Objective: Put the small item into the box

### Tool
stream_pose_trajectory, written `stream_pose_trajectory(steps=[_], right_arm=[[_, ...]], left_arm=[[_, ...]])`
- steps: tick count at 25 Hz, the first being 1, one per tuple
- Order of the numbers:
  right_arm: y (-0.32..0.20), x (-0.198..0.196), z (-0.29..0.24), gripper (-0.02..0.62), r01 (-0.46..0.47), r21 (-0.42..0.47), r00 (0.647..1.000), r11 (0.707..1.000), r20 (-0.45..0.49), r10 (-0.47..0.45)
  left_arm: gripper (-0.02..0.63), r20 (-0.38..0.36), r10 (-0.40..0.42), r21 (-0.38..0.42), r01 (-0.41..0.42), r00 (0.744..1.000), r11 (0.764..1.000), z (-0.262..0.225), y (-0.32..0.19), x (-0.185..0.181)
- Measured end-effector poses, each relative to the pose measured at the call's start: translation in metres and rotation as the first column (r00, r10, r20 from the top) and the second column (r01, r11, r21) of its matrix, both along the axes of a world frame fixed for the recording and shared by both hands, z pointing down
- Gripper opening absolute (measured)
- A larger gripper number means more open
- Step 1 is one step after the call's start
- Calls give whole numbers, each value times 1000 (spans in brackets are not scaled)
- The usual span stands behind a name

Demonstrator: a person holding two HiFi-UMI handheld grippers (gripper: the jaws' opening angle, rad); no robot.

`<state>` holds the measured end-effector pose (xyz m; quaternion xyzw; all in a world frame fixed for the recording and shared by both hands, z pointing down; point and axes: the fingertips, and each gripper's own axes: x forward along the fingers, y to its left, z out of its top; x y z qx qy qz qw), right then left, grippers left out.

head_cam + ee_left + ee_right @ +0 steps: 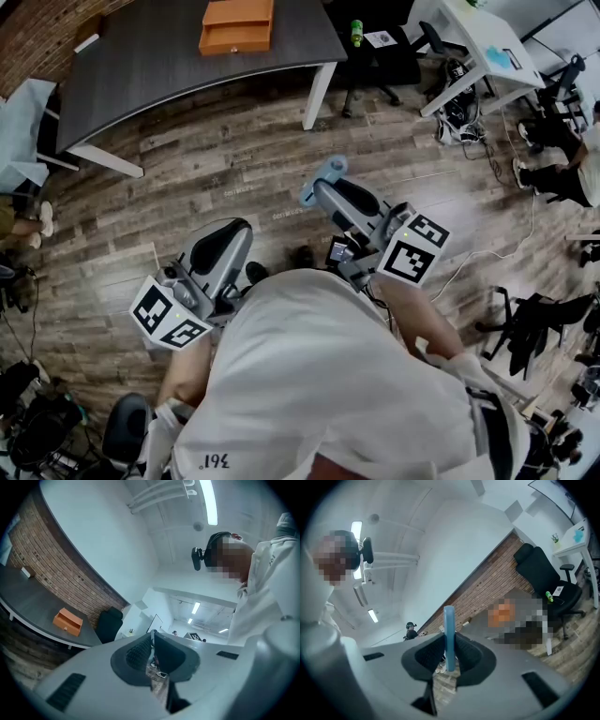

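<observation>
Right gripper view: right gripper (pixel 449 660) pinches a thin blue item (pixel 449 632). Left gripper (pixel 153 654) clenched, empty. Head view: both well short of the table (pixel 169 66) bearing the orange box (pixel 236 25).

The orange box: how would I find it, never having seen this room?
Look for the dark grey table beside the brick wall. The orange box lies on it, the only bright orange thing there, with a small knob on its front.
</observation>
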<state>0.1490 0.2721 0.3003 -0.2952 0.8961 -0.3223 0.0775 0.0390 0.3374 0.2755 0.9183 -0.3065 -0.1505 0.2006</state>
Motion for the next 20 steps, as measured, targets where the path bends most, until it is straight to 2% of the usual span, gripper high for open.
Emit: stream_pose_trajectory(steps=[10, 20], right_arm=[[0, 1, 4, 77, 15, -12, 1000, 1000, -26, -15], [-1, 35, 11, 77, 20, -36, 999, 999, -47, -22]], left_arm=[[31, -21, 6, -24, -6, 1000, 1000, 9, -4, 4], [31, -29, 4, -43, -5, 1000, 999, 16, -11, 37]])
